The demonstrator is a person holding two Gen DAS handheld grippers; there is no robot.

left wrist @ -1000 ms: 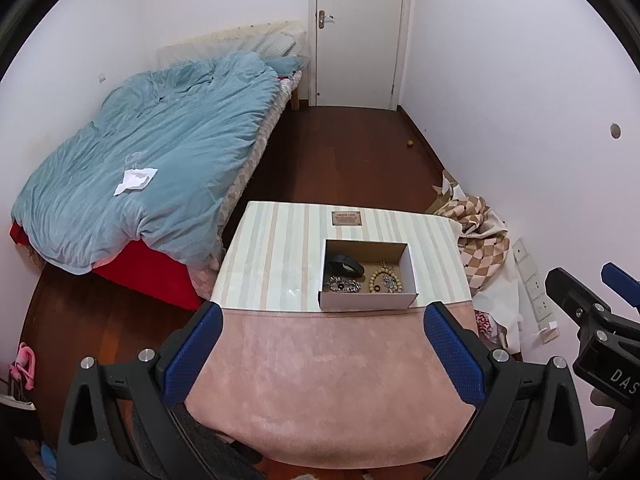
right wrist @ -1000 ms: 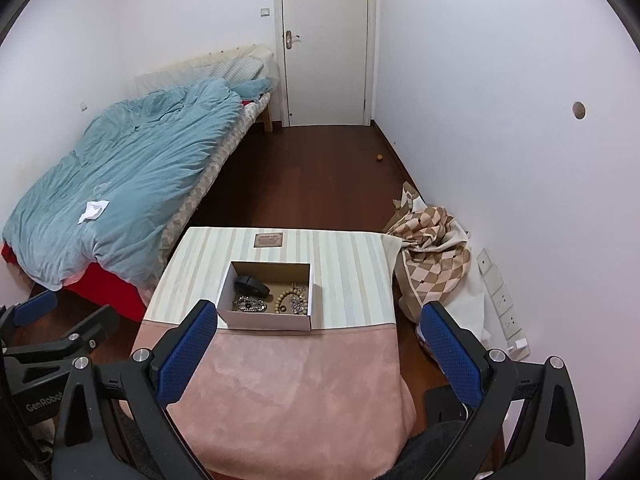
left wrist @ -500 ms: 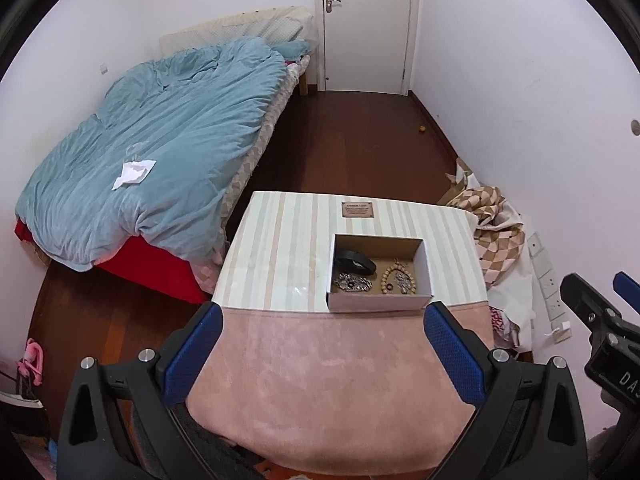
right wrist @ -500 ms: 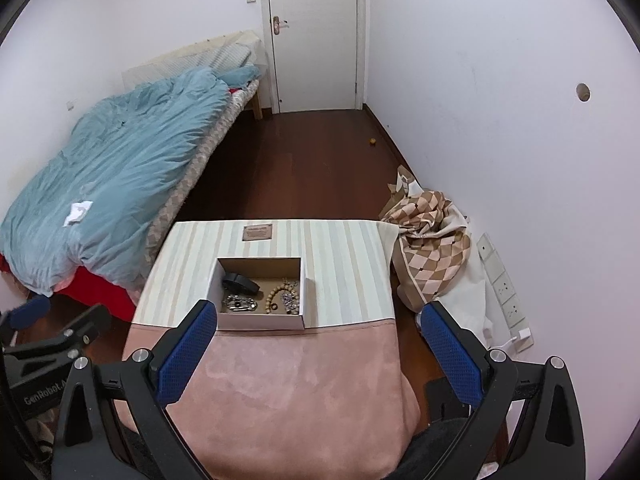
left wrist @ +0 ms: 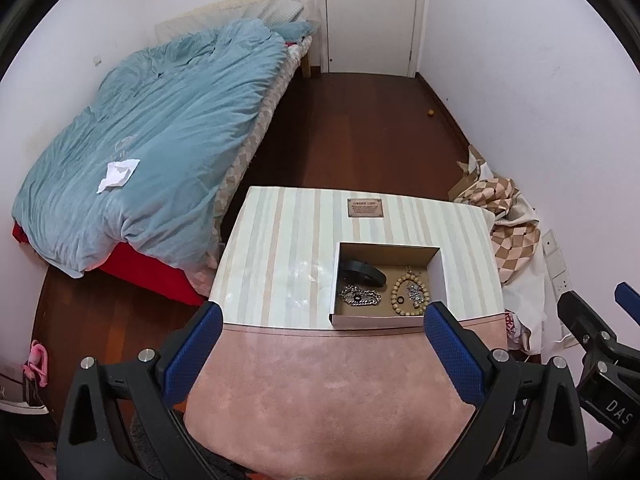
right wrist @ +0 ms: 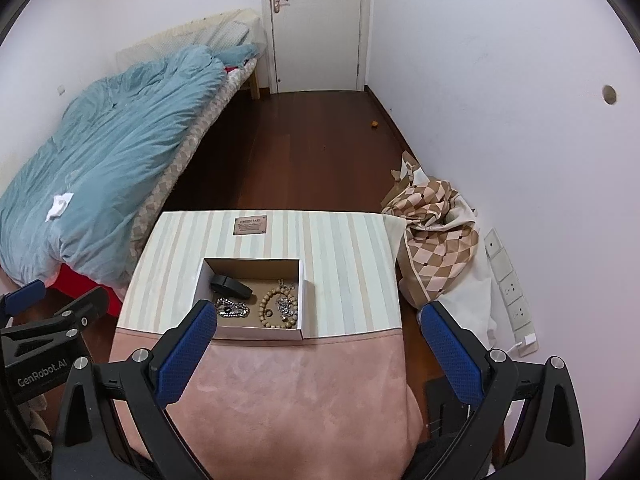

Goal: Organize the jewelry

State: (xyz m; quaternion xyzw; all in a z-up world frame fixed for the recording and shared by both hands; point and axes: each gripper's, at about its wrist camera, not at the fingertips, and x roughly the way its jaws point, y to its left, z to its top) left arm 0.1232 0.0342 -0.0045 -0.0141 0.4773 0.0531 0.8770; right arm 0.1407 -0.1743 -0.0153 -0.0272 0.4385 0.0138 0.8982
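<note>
A white cardboard box (left wrist: 437,276) (right wrist: 303,304) stands on the striped table, at the far edge of a pink mat. In it lie a black band (left wrist: 362,271) (right wrist: 232,286), a silver chain bracelet (left wrist: 360,297) (right wrist: 232,309), a wooden bead bracelet (left wrist: 402,285) (right wrist: 269,300) and a small silver piece (left wrist: 416,293) (right wrist: 286,304). My left gripper (left wrist: 322,344) and my right gripper (right wrist: 316,344) are both open and empty, held above the mat, short of the box.
The pink mat (left wrist: 332,392) covers the near half of the striped table (left wrist: 280,248). A small brown plaque (left wrist: 365,208) lies behind the box. A bed with a blue duvet (left wrist: 160,128) stands to the left. Checkered cloth (left wrist: 500,220) and wall sockets are on the right.
Both grippers have tilted down and moved a little closer to the table; the box now sits lower and larger in both views. Both stay open and empty.
</note>
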